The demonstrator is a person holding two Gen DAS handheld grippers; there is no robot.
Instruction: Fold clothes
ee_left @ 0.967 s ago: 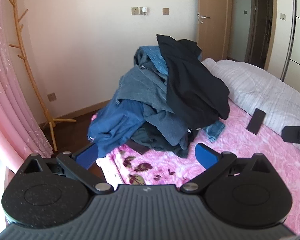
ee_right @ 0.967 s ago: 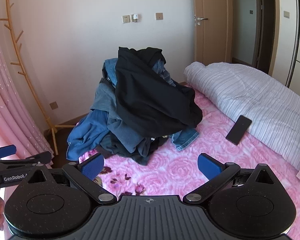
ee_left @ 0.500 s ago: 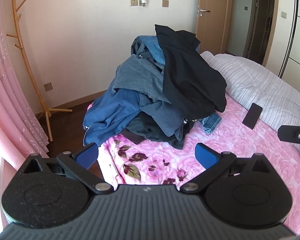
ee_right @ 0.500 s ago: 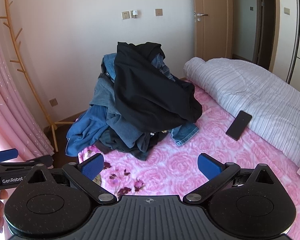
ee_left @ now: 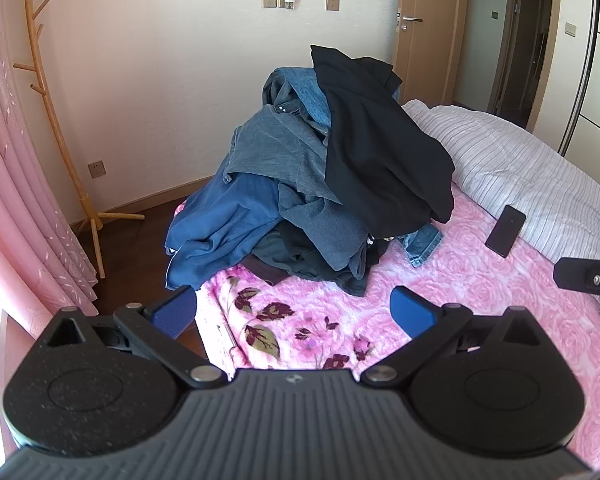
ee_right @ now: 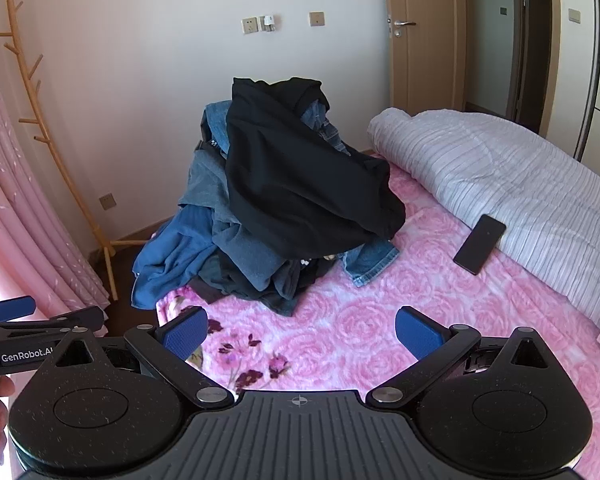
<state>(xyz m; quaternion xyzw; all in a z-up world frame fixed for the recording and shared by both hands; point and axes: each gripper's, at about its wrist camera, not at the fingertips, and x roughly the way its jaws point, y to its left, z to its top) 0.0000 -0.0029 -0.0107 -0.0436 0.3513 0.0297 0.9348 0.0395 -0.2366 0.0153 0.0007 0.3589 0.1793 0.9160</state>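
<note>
A tall pile of clothes (ee_left: 320, 184) sits on the far corner of a bed with a pink floral blanket (ee_left: 480, 280). A black garment (ee_left: 380, 144) drapes over its top and right side, above grey and blue denim pieces (ee_left: 228, 232). The pile also shows in the right wrist view (ee_right: 284, 200), with the black garment (ee_right: 300, 184) on top. My left gripper (ee_left: 294, 312) is open and empty, over the bed's near corner, short of the pile. My right gripper (ee_right: 302, 330) is open and empty above the blanket (ee_right: 360, 320).
A black phone (ee_right: 480, 244) lies on the blanket beside a rolled striped duvet (ee_right: 500, 184). A wooden coat stand (ee_left: 56, 120) and pink curtains (ee_left: 16, 200) are at the left. A door (ee_left: 424, 32) stands behind the bed.
Both views have drawn back and risen a little from the pile, showing more blanket in front. Both grippers stay open and empty.
</note>
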